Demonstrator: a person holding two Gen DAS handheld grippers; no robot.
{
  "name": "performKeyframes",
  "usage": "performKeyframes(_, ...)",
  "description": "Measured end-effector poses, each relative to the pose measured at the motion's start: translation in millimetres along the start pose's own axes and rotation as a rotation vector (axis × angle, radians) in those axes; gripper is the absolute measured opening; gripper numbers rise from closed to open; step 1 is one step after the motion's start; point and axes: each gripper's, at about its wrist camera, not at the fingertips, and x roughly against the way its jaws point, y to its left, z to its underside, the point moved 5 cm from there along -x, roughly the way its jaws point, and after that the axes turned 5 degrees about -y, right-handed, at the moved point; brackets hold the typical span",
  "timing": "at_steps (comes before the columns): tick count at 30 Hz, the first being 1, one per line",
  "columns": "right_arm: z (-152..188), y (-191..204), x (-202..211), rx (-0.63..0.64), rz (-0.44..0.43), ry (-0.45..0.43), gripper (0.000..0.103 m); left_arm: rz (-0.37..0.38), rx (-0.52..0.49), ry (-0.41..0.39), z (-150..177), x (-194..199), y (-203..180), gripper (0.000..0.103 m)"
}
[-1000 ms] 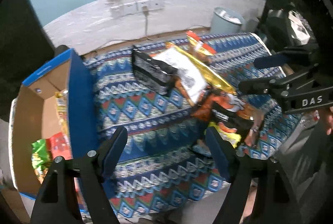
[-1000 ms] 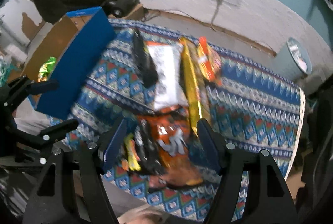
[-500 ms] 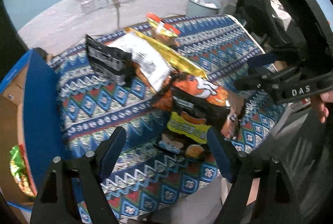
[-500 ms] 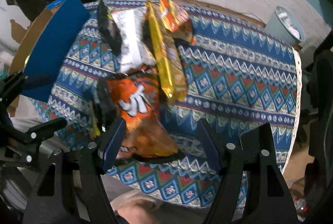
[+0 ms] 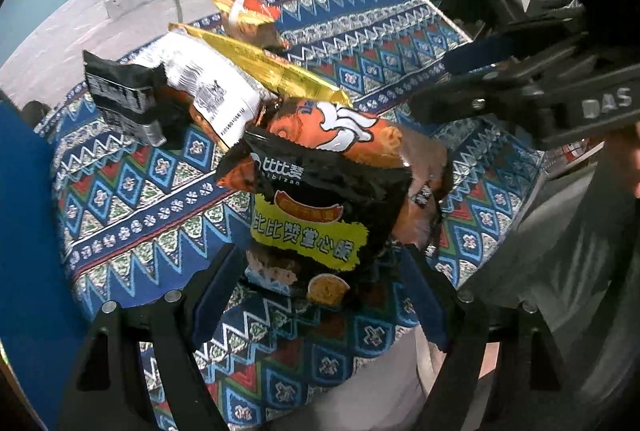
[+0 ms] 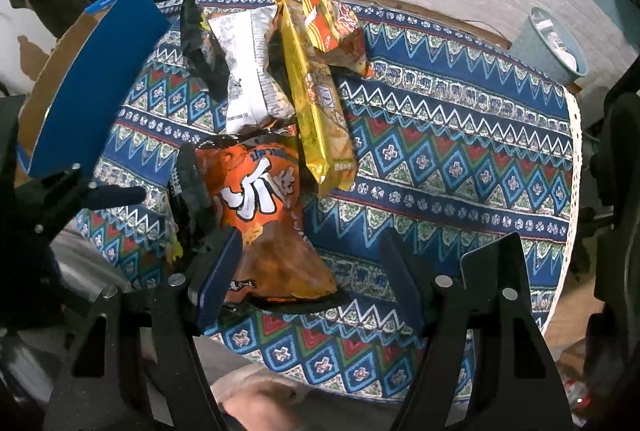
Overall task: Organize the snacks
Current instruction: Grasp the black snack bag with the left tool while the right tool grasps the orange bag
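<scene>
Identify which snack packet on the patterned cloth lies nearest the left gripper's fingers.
The black packet with the yellow label, lying between the open left gripper fingers; the orange, gold and white packets lie farther back.

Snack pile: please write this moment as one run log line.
left tongs: open over black snack bag | right tongs: open over orange snack bag | nothing held | blue box: beside pile

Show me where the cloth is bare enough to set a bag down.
Bare: the patterned cloth right of the gold packet, out to the lace edge. Also the strip between the blue box and the black packet. Crowded: the middle pile around the orange bag.
</scene>
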Motion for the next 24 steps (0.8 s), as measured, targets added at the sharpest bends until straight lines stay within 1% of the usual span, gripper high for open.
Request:
performKeyframes(5,-0.4,-2.7,-5.9,-0.004,-0.002,0.011,0.071,0.017,0.026,0.021,-5.9,-20.8,7.8,0.082)
performKeyframes(9,-1.4,-4.5,-11.0,-0.009,0.000,0.020,0.071,0.017,0.023,0.005,-9.5,-26.6,14.0,0.082)
performKeyframes(10,-2.0,-4.5,-12.4,-0.011,0.001,0.021,0.071,0.017,0.028,0.003,-10.2,-26.8,15.6,0.080)
performKeyframes(11,-3.0,-4.0,-13.6,-0.013,0.000,0.022,0.071,0.019,0.035,-0.001,-11.2,-26.7,17.6,0.072)
performKeyframes(12,-4.5,-2.9,-15.7,-0.013,-0.003,0.025,0.071,0.011,0.038,-0.003,-11.2,-26.0,20.6,0.067)
performKeyframes(16,-8.3,3.9,-22.8,-0.004,-0.015,0.038,0.071,0.004,0.049,-0.024,-11.3,-19.5,26.3,0.061)
performKeyframes(19,-8.3,10.9,-28.5,0.012,-0.026,0.052,0.072,-0.035,0.053,-0.023,-8.6,-13.5,33.2,0.057)
performKeyframes(20,-8.3,13.1,-30.4,0.015,-0.031,0.057,0.073,-0.044,0.058,-0.020,-7.7,-12.5,35.6,0.055)
performKeyframes(21,-8.3,15.2,-32.8,0.015,-0.038,0.062,0.076,-0.048,0.065,-0.020,-6.2,-10.7,38.9,0.054)
performKeyframes(24,-7.2,20.5,-39.3,0.018,-0.053,0.076,0.078,-0.072,0.093,-0.018,-3.1,-5.3,51.3,0.052)
